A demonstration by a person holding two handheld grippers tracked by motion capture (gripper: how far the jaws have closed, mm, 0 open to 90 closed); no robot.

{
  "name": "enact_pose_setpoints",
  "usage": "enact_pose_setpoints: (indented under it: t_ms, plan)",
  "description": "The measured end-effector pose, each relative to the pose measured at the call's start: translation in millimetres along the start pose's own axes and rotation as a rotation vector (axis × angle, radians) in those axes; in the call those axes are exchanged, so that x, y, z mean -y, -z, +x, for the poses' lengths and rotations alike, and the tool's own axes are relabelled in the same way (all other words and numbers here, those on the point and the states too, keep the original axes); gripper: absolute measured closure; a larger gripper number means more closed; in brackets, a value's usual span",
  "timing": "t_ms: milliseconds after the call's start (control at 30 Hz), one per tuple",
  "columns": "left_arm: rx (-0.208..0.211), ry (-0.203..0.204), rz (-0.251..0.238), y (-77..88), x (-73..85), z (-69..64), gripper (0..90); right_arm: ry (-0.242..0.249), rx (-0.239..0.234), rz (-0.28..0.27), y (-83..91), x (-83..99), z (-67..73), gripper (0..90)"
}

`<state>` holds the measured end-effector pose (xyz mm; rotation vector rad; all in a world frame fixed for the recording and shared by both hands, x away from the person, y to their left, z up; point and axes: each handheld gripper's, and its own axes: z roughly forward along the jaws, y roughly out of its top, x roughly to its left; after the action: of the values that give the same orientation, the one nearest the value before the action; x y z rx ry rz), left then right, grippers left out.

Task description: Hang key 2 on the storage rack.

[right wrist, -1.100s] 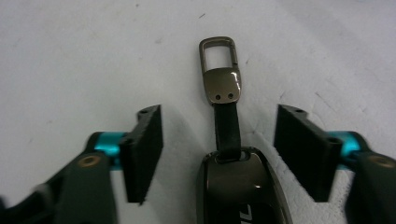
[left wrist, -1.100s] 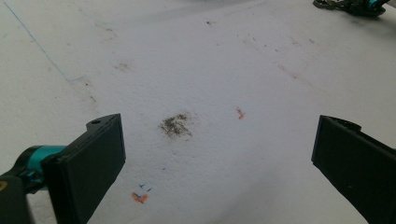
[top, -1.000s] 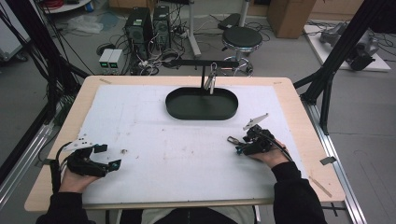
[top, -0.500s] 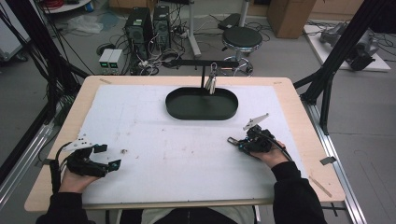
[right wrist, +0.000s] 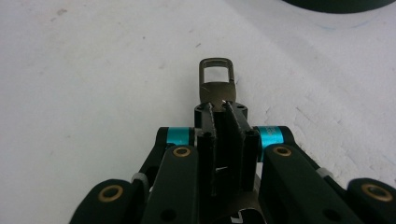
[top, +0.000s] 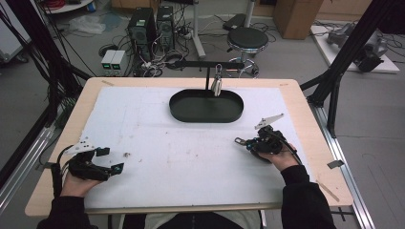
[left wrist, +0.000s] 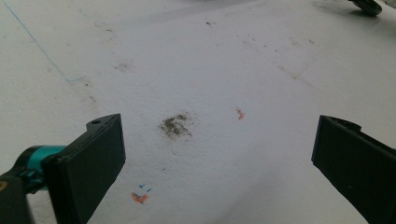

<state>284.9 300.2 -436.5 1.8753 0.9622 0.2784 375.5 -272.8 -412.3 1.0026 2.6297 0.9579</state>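
Note:
My right gripper (right wrist: 219,107) is shut on a small dark metal clasp (right wrist: 216,84), pinched by its base. The clasp's rectangular loop sticks out past the jaw tips, just over the white table cover. In the high view the right gripper (top: 239,141) lies at the table's right side and points left. My left gripper (top: 111,160) rests at the front left in the person's hand. Its jaws stand wide open in the left gripper view (left wrist: 219,158), with only the stained white cover between them.
A black oval tray (top: 180,116) sits at the far middle of the table. Behind it a black stand holds a hanging metal clip (top: 216,86). A tiny metal piece (top: 127,154) lies on the cover near the left gripper. The floor beyond holds computers, cables and a stool.
The right gripper's jaws have drawn together. Both hands have kept their places on the table.

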Motion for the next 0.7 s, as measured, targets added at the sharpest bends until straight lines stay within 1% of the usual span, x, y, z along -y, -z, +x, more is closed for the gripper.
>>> enact_pose_setpoints:
  t_ms: [67, 200, 267, 333, 400, 500, 567, 633, 700]
  plan:
    - [0.000, -0.001, 0.000, 0.0, -0.1, 0.0, 3.2, 0.007, 0.007, -0.011, 3.1, -1.3, -0.7, 83.1]
    - [-0.001, 0.000, 0.000, 0.1, 0.0, -0.1, 3.2, -0.003, 0.011, -0.043, 10.1, -4.9, -2.5, 83.1]
    - [0.001, -0.001, -0.001, 0.1, -0.1, 0.0, 3.2, -0.017, 0.005, -0.061, 13.6, -7.4, -3.7, 83.0]
    - [0.003, -0.002, -0.002, 0.2, -0.1, 0.1, 3.2, -0.015, 0.003, -0.075, 16.7, -10.2, -4.8, 82.9]
    - [0.005, 0.000, -0.006, 0.5, -0.1, 0.1, 3.2, -0.011, 0.008, -0.076, 19.7, -15.5, -4.8, 82.9]
    - [0.002, 0.002, -0.007, 0.9, -0.1, 0.4, 3.2, -0.008, 0.008, -0.085, 20.9, -18.6, -5.1, 82.9]
    - [0.003, 0.002, -0.008, 0.7, -0.1, 0.2, 3.2, -0.015, 0.005, -0.096, 22.7, -21.5, -5.7, 83.0]
    - [0.003, -0.001, -0.005, 0.8, -0.2, 0.5, 3.2, -0.024, -0.009, -0.111, 24.6, -24.2, -6.1, 83.0]
    - [0.002, -0.001, -0.006, 0.6, -0.2, 0.6, 3.2, -0.025, -0.002, -0.120, 26.3, -27.9, -6.2, 83.0]
